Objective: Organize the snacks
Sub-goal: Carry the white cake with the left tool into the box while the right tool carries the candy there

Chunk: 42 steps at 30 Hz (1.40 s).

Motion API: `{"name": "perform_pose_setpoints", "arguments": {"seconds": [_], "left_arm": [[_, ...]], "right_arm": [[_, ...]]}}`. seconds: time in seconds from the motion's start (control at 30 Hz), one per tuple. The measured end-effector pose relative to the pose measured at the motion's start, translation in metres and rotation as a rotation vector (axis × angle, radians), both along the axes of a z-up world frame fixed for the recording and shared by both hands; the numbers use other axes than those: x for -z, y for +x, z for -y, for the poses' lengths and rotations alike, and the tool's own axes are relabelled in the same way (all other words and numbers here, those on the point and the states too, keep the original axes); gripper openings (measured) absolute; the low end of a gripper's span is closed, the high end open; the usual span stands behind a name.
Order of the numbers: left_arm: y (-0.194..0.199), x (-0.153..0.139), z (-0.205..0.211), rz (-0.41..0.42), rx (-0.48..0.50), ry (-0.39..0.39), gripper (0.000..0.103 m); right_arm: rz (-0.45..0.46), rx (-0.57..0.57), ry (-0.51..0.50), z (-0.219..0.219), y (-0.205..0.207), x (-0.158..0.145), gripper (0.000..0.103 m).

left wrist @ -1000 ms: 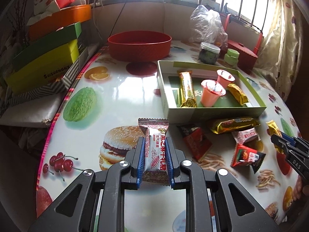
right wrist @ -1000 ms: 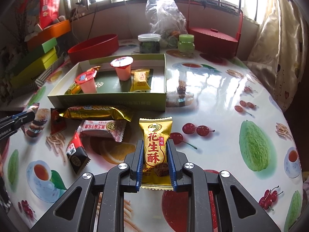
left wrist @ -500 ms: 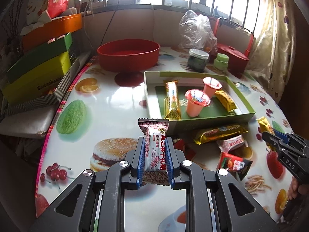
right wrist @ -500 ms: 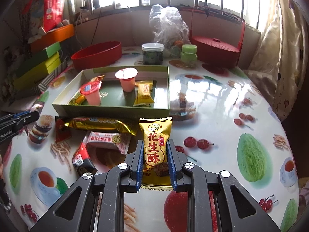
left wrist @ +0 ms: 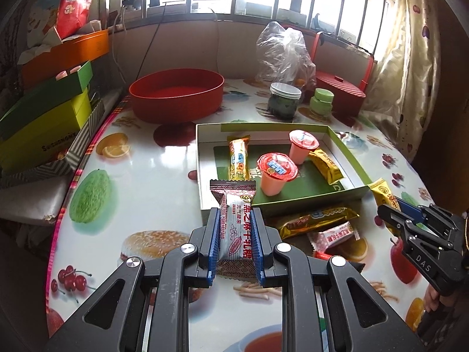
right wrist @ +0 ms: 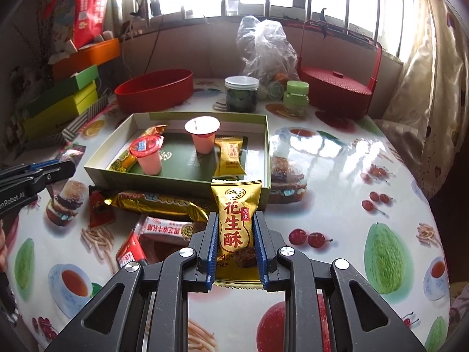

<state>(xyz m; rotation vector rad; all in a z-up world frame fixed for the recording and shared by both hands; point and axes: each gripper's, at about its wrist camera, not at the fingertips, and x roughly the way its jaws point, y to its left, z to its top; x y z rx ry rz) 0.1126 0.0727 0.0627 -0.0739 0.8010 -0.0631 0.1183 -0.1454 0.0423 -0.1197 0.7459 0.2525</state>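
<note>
My left gripper is shut on a red-and-white nougat candy packet, held upright just before the near wall of the green box tray. My right gripper is shut on a yellow peanut-crisp packet, raised near the tray's near right corner. In the tray stand two pink jelly cups, with a long gold bar and a yellow packet. Loose on the table in front lie a gold bar, a pink-white candy and red packets.
A red round bowl stands behind the tray, with a dark jar, a small green jar, a plastic bag and a red basket at the back. Stacked boxes line the left edge. Curtain at right.
The left gripper rose and drew closer to the tray with its candy. The right gripper edged slightly nearer the tray, still gripping its packet.
</note>
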Motion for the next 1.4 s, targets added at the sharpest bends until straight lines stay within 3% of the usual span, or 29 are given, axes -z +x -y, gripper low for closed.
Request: {"name": "perform_pose_setpoints", "arguments": {"seconds": [0.93,1.4], "left_arm": [[0.039,-0.014,-0.001,0.015,0.003,-0.024,0.021],[0.061,0.006,0.005,-0.033,0.017,-0.024,0.021]], "right_arm": [[0.083,-0.057,0.018,-0.015,0.051,-0.049,0.021],[-0.055,-0.066,0.083,-0.018,0.086,-0.018,0.021]]}}
